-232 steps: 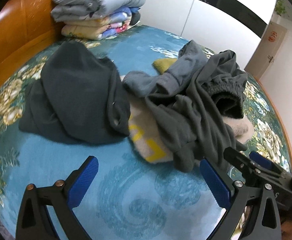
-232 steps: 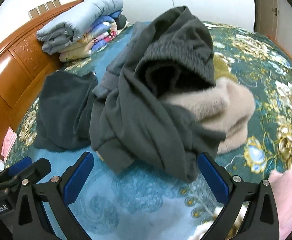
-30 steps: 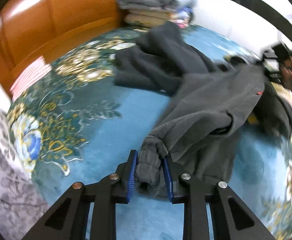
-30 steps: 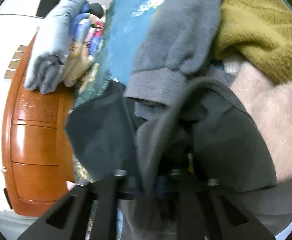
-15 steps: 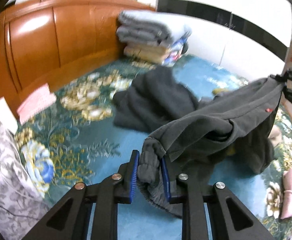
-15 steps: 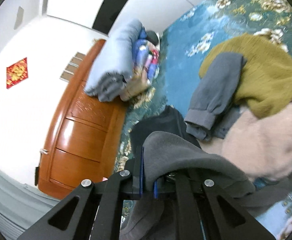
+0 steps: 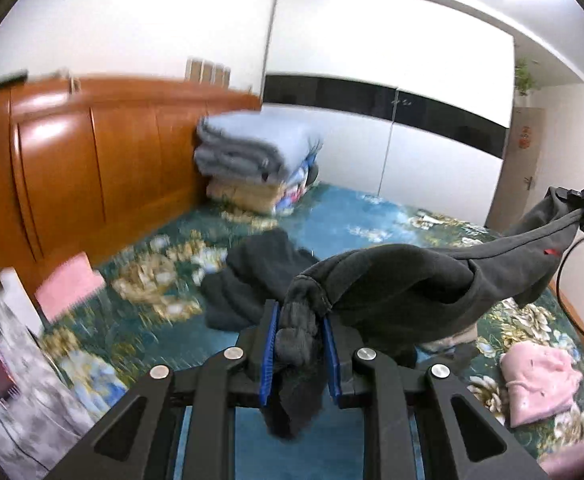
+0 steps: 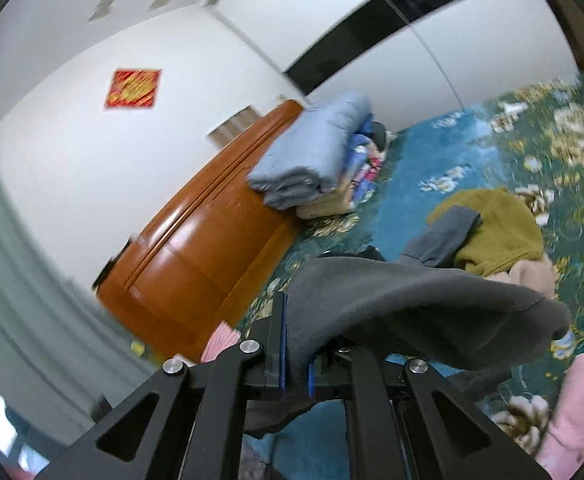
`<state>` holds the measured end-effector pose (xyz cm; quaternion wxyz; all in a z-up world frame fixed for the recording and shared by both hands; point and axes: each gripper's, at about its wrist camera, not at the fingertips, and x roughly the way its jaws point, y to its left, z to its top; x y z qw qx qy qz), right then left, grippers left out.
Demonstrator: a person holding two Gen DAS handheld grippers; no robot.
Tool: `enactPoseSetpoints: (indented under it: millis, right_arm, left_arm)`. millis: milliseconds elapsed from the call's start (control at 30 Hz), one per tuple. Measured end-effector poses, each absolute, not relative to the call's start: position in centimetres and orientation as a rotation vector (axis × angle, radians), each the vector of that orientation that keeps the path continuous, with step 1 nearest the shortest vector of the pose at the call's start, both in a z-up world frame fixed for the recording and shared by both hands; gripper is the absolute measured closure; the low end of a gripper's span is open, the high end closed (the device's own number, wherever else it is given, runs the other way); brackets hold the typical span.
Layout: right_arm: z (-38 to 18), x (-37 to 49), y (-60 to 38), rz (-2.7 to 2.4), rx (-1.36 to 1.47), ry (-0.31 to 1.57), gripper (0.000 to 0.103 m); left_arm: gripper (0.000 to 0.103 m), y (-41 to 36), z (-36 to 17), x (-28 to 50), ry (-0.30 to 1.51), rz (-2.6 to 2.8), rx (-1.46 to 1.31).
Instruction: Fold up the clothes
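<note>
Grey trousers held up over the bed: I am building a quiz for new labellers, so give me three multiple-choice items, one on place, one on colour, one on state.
1. Where is the folded bedding stack?
A. against the wooden headboard
B. on the floor
C. in the wardrobe

2. What colour is the sweater lying on the bed?
A. red
B. olive yellow
C. white

3. How are the grey trousers held?
A. lying flat and free
B. by one gripper only
C. clamped at both ends

Answers: 1 A, the stack sits at the headboard's foot. 2 B, the right wrist view shows its olive yellow. 3 C, the left gripper pinches the cuff and the right gripper pinches the other end.
</note>
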<state>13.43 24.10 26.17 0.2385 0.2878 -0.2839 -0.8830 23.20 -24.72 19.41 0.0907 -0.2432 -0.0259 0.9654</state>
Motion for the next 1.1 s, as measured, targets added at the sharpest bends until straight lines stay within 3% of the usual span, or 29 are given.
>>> enactPoseSetpoints:
  millis: [100, 200, 367, 500, 667, 1100]
  right_arm:
    - [27.1, 15.4, 22.6, -2.395, 0.807, -0.697, 0.096]
    - [21.9, 12.2, 21.8, -2.337, 1.047, -0.774, 0.096]
    - [9.9, 6.4, 20.9, -2.219, 1.413, -0.962, 0.096]
    - [5.7, 3.5, 20.1, -2.188, 1.503, -0.981, 0.096]
    - [2.7, -0.8, 20.0, -2.176, 1.545, -1.019, 0.096]
    - [-3.7, -9.7, 21.5, -2.195, 1.659, -1.235, 0.096]
  left_arm:
    - [0.080, -25.9, 22.0, 23.7, 0.050, 2.882, -0.693]
    - [0.080, -26.1, 20.2, 20.5, 0.081, 2.882, -0.815]
    - [0.080, -26.2, 11.8, 13.9, -0.101, 2.812, -1.183]
    - [0.080, -26.7, 5.7, 11.0, -0.270, 2.743, -1.405]
    - [0.080, -27.5, 3.2, 6.9, -0.367, 2.719, -1.482]
    - [0.080, -25.4, -1.6, -7.4, -0.180, 2.644, -1.653]
